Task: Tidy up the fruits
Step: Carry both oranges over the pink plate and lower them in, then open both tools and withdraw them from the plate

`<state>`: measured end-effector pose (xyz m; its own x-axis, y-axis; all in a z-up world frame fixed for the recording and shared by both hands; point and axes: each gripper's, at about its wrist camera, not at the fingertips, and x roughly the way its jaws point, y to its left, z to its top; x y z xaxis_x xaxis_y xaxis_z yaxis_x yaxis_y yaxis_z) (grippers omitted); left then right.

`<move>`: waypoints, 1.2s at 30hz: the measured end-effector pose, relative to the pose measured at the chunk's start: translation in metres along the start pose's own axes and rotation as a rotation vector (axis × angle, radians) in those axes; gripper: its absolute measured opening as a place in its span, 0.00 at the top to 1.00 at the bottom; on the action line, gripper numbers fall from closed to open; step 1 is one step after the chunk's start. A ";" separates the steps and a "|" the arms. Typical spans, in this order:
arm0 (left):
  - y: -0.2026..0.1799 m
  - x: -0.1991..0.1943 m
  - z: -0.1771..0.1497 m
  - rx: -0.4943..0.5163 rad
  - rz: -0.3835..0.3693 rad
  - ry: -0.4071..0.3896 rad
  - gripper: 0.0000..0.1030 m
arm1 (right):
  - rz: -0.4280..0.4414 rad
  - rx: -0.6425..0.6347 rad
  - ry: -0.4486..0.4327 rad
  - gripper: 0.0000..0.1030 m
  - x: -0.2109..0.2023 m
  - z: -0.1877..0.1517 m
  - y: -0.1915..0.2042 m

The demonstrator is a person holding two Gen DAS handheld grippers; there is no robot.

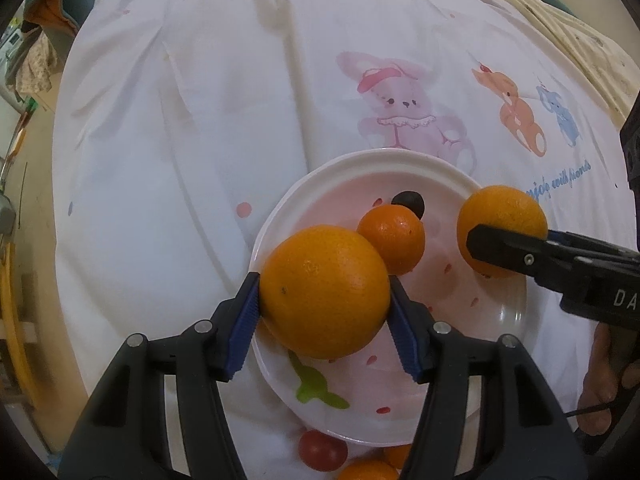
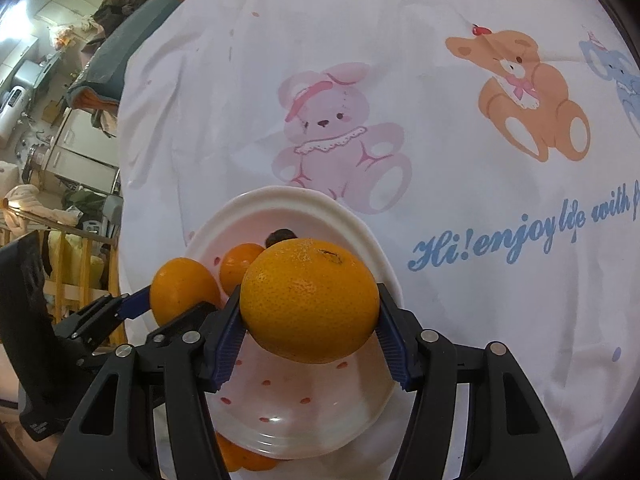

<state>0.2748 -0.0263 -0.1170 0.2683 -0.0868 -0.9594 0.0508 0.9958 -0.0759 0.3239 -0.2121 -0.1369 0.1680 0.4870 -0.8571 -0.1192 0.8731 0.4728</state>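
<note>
In the left wrist view my left gripper is shut on a large orange, both blue pads against its sides, just over the near part of a white plate with a pink speckled inside. A small orange and a dark round fruit lie in the plate. My right gripper comes in from the right, shut on a second large orange over the plate's right rim. The right wrist view shows that orange between the pads of the right gripper, above the plate.
The plate lies on a white sheet printed with cartoon bears and blue lettering. A red tomato and more oranges lie by the plate's near edge. Furniture and clutter stand beyond the sheet's left side. A hand shows at the right.
</note>
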 end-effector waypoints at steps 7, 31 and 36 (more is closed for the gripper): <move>0.000 -0.001 -0.001 -0.001 -0.005 0.007 0.44 | -0.001 0.004 -0.001 0.39 -0.002 -0.001 -0.002; 0.004 -0.008 0.003 -0.030 -0.005 -0.022 0.15 | 0.044 0.047 -0.064 0.19 -0.015 0.005 -0.004; 0.002 -0.013 0.003 -0.018 0.008 -0.049 0.15 | 0.045 0.050 -0.081 0.19 -0.023 0.006 -0.007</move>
<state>0.2740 -0.0230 -0.1035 0.3157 -0.0801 -0.9455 0.0310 0.9968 -0.0741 0.3270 -0.2293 -0.1192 0.2421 0.5246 -0.8162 -0.0798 0.8491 0.5221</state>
